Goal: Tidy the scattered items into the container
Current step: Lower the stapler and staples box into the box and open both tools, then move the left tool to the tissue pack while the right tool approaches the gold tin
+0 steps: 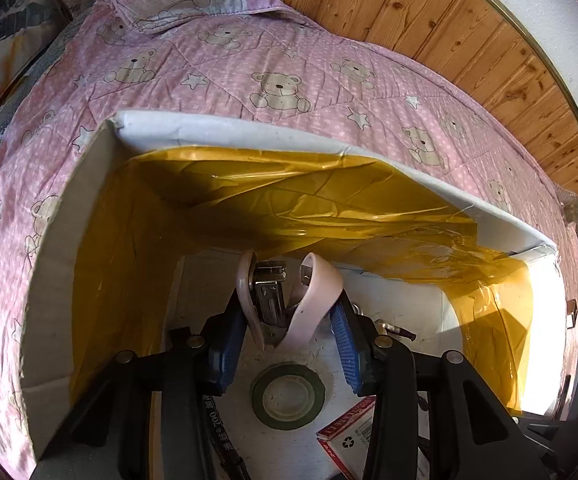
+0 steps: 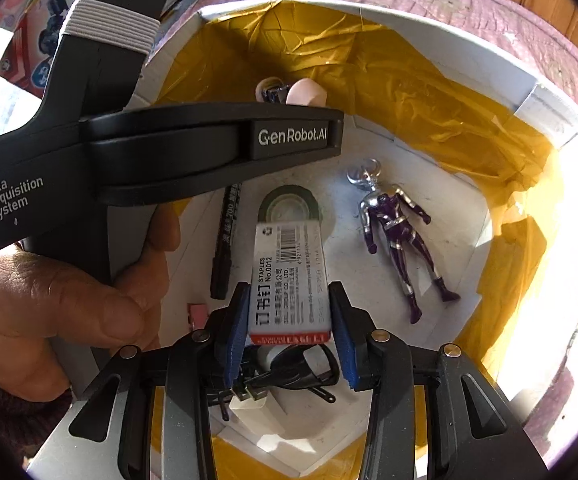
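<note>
Both tools grip items over a box (image 1: pixel 225 132) on pink bedding (image 1: pixel 289 64) by wood panelling (image 1: pixel 429 12): left tool (image 1: pixel 285 332) stapler (image 1: pixel 289 296), right tool (image 2: pixel 289 332) staples (image 2: pixel 289 276).

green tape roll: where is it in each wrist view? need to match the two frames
Left wrist: the green tape roll lies low centre on the white floor of the box, just below the fingertips of the left hand-held gripper.
Right wrist: it sits mid-frame, its near edge hidden by the staples box in the right hand-held gripper.
Shared landmark: the black marker beside the roll.
</note>
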Demonstrator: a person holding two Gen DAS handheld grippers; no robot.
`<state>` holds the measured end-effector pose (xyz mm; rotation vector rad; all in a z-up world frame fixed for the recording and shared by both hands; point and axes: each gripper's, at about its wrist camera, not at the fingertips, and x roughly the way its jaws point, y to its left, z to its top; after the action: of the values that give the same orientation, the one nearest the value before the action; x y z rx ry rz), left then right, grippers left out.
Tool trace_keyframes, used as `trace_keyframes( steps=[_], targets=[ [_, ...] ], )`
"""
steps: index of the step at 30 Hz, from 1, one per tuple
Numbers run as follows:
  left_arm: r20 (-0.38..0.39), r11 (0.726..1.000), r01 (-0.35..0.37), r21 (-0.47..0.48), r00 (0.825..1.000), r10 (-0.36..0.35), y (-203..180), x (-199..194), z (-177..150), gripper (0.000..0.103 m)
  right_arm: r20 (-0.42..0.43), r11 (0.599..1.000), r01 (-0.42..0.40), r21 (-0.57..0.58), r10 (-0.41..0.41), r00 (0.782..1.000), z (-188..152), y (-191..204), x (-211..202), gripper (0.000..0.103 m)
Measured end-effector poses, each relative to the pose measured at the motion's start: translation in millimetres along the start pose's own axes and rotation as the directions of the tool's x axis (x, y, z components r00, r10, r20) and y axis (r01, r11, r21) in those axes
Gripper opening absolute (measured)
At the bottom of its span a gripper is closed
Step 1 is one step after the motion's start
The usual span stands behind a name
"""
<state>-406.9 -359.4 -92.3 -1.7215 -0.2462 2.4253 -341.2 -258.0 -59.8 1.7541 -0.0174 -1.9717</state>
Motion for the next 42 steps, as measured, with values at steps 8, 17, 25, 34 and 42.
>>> trace_keyframes(
  steps=[8, 17, 25, 34, 42],
  targets=[
    [0.038, 1.000, 0.005, -0.001, 0.999, -0.005, -0.5, -14.0, -1.9, 0.052, 0.048, 0.994, -0.106, 0.014, 0.105, 0.993, -20.8, 0.0, -32.3, 0.053],
    [0.058, 1.000, 0.005, -0.011, 0.998, -0.004, -5.0, -40.9, -8.2, 0.053, 0.236, 0.989, -0.148, 0.025, 0.138, 0.962, -73.7, -5.0, -84.0, 0.054],
    [0.121, 1.000, -0.005, 0.013, 0.993, 0.003, -28.4, -90.7, -38.7, 0.058, 0.402, 0.983, -0.177, 0.053, 0.142, 0.905, -128.8, -23.4, -121.4, 0.054],
    [0.208, 0.991, 0.003, 0.135, 0.978, -0.031, -84.8, -152.0, -103.3, 0.068, 0.541, 0.973, -0.212, 0.087, 0.133, 0.831, -202.2, -45.1, -141.9, 0.054],
    [0.158, 0.961, 0.077, 0.266, 0.980, -0.123, -159.0, -159.5, -168.1, 0.070, 0.591, 0.963, -0.181, 0.201, 0.028, 0.806, -276.0, -91.7, -141.5, 0.054]
  ],
)
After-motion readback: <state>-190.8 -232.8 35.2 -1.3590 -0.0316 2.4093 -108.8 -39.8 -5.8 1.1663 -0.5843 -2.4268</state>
